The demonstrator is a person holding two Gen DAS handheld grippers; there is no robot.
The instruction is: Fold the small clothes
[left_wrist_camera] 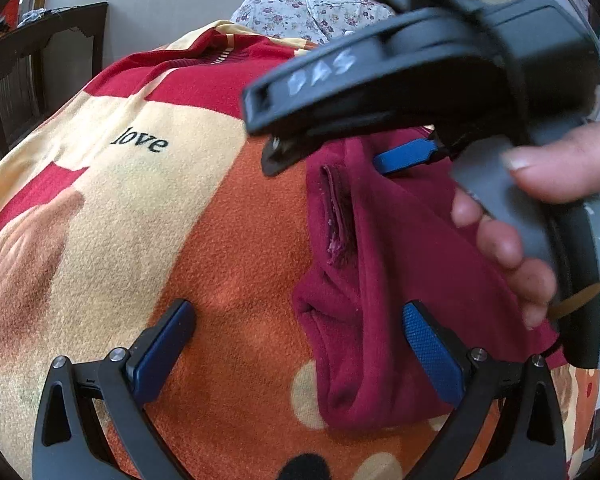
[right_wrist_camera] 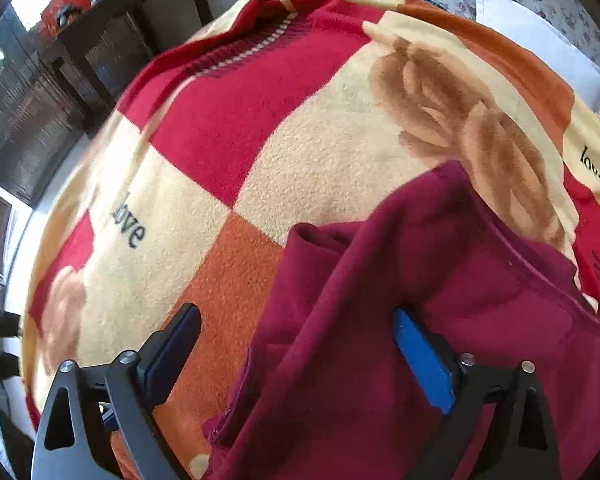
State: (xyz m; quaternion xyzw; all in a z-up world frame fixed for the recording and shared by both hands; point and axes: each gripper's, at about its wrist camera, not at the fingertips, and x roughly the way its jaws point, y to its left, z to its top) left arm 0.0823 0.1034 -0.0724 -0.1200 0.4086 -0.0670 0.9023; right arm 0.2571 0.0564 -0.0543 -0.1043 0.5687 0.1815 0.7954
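Observation:
A maroon garment (left_wrist_camera: pixel 380 280) lies rumpled on a fleece blanket (left_wrist_camera: pixel 140 220), with a folded sleeve or cuff along its left edge. My left gripper (left_wrist_camera: pixel 300 340) hovers open over that left edge, one blue pad above the blanket and the other above the cloth, gripping nothing. My right gripper (left_wrist_camera: pixel 328 160), held by a hand (left_wrist_camera: pixel 512 248), hangs over the garment's far part. In the right wrist view the right gripper (right_wrist_camera: pixel 296 352) stands wide open above the maroon garment (right_wrist_camera: pixel 400 300), whose edge runs between its fingers. Its pads do not press on the cloth.
The blanket (right_wrist_camera: pixel 300 152) is checked red, cream and orange with "love" printed on it and covers a bed. Floral pillows (left_wrist_camera: pixel 300 12) and a white pillow (right_wrist_camera: pixel 540 48) lie at the far end. Dark wooden furniture (right_wrist_camera: pixel 100 48) stands beyond the bed's left side.

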